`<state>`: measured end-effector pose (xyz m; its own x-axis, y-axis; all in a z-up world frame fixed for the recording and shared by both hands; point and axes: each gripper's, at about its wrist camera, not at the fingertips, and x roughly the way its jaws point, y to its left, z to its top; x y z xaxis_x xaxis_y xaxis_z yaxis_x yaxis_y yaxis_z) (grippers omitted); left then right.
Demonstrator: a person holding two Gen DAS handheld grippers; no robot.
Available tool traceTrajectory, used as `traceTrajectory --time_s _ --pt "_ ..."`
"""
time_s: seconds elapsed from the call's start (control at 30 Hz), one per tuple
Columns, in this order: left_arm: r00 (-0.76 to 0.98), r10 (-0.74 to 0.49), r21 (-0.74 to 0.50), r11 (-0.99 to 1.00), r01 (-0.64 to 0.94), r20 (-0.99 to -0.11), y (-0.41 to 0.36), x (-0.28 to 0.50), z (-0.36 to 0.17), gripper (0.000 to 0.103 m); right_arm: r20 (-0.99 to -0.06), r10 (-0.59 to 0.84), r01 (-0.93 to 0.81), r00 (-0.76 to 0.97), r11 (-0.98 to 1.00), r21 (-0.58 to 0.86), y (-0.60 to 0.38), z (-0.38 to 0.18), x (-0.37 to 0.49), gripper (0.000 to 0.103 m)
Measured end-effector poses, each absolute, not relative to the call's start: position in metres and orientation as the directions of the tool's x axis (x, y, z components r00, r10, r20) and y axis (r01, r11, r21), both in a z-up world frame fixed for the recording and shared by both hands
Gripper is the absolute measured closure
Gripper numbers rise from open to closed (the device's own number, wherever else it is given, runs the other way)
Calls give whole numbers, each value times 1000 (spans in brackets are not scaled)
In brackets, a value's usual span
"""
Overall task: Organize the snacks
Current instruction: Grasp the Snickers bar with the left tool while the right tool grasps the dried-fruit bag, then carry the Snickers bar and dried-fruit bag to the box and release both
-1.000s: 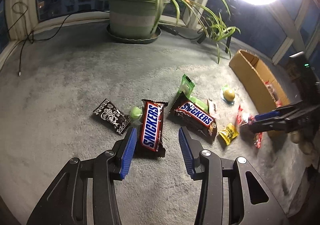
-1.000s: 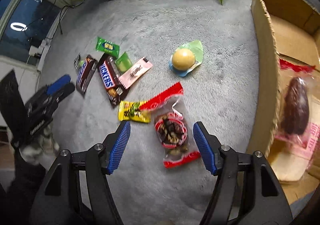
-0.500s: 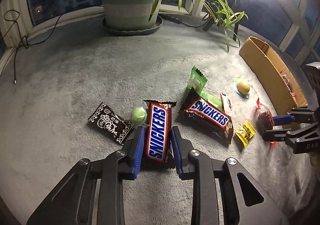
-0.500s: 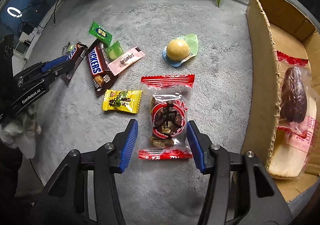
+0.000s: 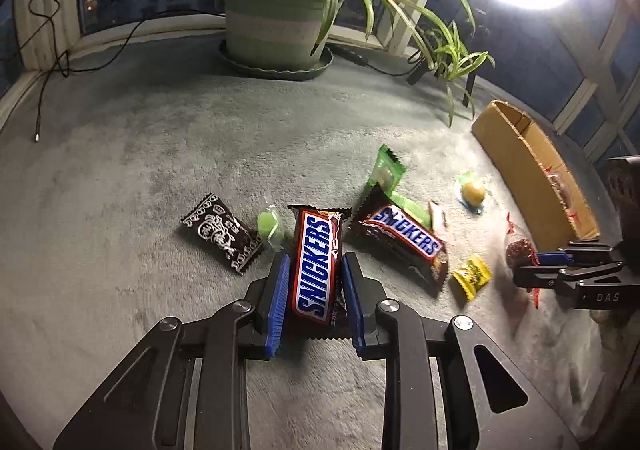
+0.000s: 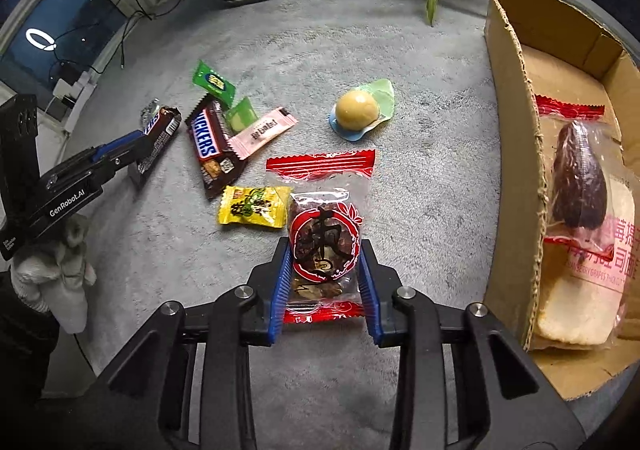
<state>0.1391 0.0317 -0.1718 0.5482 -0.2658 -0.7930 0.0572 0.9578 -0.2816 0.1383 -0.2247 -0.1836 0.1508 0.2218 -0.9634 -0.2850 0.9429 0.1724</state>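
Note:
My left gripper (image 5: 315, 262) is shut on a Snickers bar (image 5: 320, 234); both blue pads press its long sides on the grey carpet. In the right wrist view the jaws of my right gripper (image 6: 324, 250) are closing, and the pads touch both sides of a clear, red-edged date packet (image 6: 324, 226). The cardboard box (image 6: 516, 130) stands just right of it, holding a dark date packet (image 6: 580, 178) and a bread packet (image 6: 584, 290). Each gripper shows in the other's view: the right gripper (image 5: 544, 262) and the left gripper (image 6: 132, 146).
Loose on the carpet lie a second Snickers (image 5: 404, 234), a black patterned packet (image 5: 222, 230), a green candy (image 5: 270, 226), a green packet (image 5: 386, 170), a yellow packet (image 6: 254, 206), a pink packet (image 6: 264, 130) and a yellow ball sweet (image 6: 356, 112). A potted plant (image 5: 276, 26) and cables stand behind.
Both grippers' jaws have narrowed. The left closed on the Snickers bar and has held since. The right has drawn in onto the date packet, which now lies straight between its pads.

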Motion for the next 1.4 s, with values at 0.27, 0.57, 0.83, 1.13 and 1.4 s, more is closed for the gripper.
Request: traceTrajectory --time_s 0.27,0.57,0.83,1.13,1.4 --pt "578 -333 -381 924 39 -745 31 122 -154 78 -936 271 -281 226 938 203 -235 -150 122 70" --pt "629 -383 -394 910 131 -677 -12 121 -110 78 -875 277 -215 397 955 205 -271 -97 104 70" --pt "632 -469 -430 873 228 -617 -75 132 -83 78 -855 188 -134 484 981 140 -330 -68 94 70" --pt "606 -522 -431 849 306 -599 -151 150 -77 78 -855 131 -87 502 991 100 -382 -60 96 70" --pt "606 -519 -398 854 335 -603 -199 177 -73 78 -861 112 -88 496 993 78 -409 -64 110 70"
